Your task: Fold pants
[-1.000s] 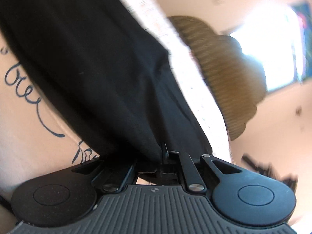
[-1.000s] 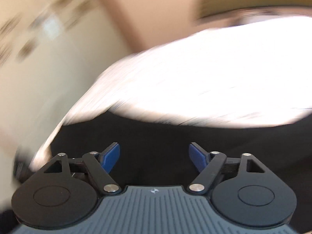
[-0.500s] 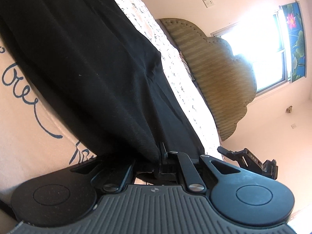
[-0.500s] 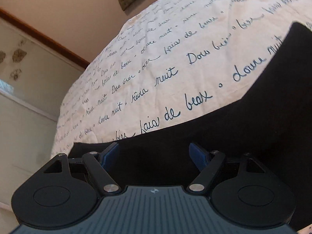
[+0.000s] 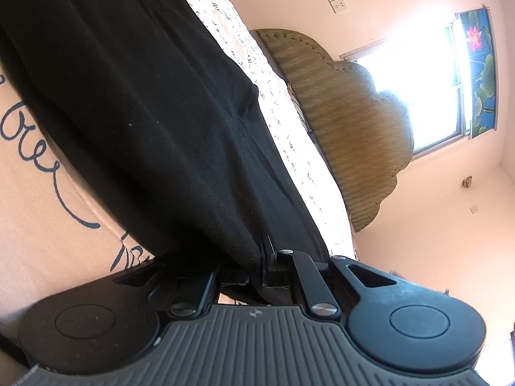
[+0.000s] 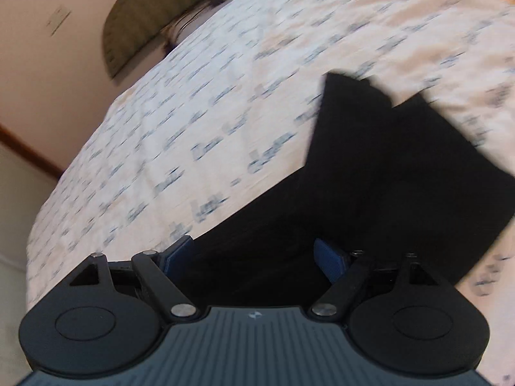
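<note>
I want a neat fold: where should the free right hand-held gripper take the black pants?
Probably the near hem edge of the pants, just ahead of the open right hand-held gripper, approaching low from the near side; it lies flat on the bedspread.

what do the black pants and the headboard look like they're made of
Black pants: soft matte woven cloth, likely cotton; a fine diagonal weave shows and it drapes in loose folds. Headboard: seemingly woven wicker or rattan, tan and dull, with herringbone ribbing and a scalloped edge.

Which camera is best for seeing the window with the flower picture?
The left wrist view. There the bright glass window shows behind the brown woven headboard. The right wrist view is blurry and shows no window, only the black fabric pants on the white script-printed bedspread.
</note>
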`<state>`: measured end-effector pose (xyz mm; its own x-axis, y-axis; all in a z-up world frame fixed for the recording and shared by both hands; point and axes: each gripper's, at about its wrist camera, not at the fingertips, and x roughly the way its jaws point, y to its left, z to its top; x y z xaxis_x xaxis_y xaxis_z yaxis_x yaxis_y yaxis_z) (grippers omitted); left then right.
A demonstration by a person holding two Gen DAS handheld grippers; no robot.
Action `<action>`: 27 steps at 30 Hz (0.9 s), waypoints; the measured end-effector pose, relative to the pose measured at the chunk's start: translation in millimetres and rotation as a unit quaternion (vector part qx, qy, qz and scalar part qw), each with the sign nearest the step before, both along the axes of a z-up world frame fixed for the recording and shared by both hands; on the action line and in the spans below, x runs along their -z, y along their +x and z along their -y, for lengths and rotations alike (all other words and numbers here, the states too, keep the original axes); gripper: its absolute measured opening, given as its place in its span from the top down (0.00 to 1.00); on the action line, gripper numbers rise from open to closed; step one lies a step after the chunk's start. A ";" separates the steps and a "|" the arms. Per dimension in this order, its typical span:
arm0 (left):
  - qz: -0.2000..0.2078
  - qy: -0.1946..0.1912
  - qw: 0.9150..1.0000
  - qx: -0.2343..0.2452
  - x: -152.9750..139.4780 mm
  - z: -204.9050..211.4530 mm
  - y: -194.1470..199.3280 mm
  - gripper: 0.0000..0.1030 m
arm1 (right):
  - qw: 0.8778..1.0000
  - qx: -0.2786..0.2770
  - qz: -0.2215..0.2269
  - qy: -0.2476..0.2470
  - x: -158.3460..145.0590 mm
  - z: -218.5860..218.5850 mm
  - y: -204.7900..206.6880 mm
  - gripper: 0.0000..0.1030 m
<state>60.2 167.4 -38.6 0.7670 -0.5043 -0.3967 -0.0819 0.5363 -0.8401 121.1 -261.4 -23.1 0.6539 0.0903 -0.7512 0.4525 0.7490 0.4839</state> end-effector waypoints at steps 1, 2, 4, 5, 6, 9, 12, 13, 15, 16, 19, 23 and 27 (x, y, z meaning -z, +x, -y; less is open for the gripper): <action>0.000 -0.001 1.000 0.001 0.1 -0.2 0.6 0.83 | 0.998 0.048 -0.018 -0.039 -1.7 10.5 -9.1 0.20; 0.001 -0.001 1.000 0.001 0.3 -0.3 0.9 0.83 | 0.992 0.095 -0.044 -0.076 -1.4 22.9 -15.9 0.18; 0.001 -0.001 1.000 0.001 0.7 -0.6 2.1 0.83 | 0.987 0.141 -0.045 -0.062 3.7 48.5 -30.9 0.18; 0.001 0.000 1.000 0.001 0.8 -0.5 2.2 0.83 | 0.988 0.153 -0.028 -0.018 7.0 60.1 -39.0 0.19; 0.001 0.000 1.000 0.001 0.9 -0.6 2.3 0.83 | 0.987 0.159 -0.015 0.021 9.3 67.8 -44.6 0.19; 0.002 0.000 1.000 0.002 1.6 -1.2 2.8 0.83 | 0.990 0.136 -0.004 0.041 8.5 61.5 -37.3 0.19; 0.004 -0.001 1.000 0.003 1.9 -1.5 3.1 0.83 | 0.991 0.121 0.011 0.055 4.3 58.8 -35.2 0.19; 0.004 -0.001 1.000 0.003 1.7 -1.4 3.4 0.83 | 0.990 0.120 0.022 0.071 2.9 60.1 -37.5 0.19; 0.004 0.001 1.000 0.003 2.0 -1.2 4.2 0.83 | 0.986 0.128 0.031 0.103 6.2 71.3 -45.1 0.19; 0.005 0.002 1.000 0.003 2.2 -1.0 4.6 0.83 | 0.983 0.136 0.027 0.119 8.5 73.8 -49.5 0.19; 0.005 0.003 1.000 0.004 2.5 -0.5 5.7 0.83 | 0.969 0.144 0.022 0.199 32.1 85.2 -56.0 0.19; 0.006 0.004 1.000 0.004 2.6 -0.1 7.2 0.83 | 0.954 0.052 0.045 0.291 45.3 55.0 -47.1 0.19; 0.006 0.006 1.000 0.004 2.8 0.0 8.2 0.83 | 0.940 -0.066 0.032 0.333 56.3 -13.1 -23.7 0.16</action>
<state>68.4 167.4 -41.4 0.7681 -0.5057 -0.3927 -0.0672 0.5462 -0.8349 97.4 -248.3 -79.4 0.6465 0.6098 -0.4585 0.3304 0.3180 0.8887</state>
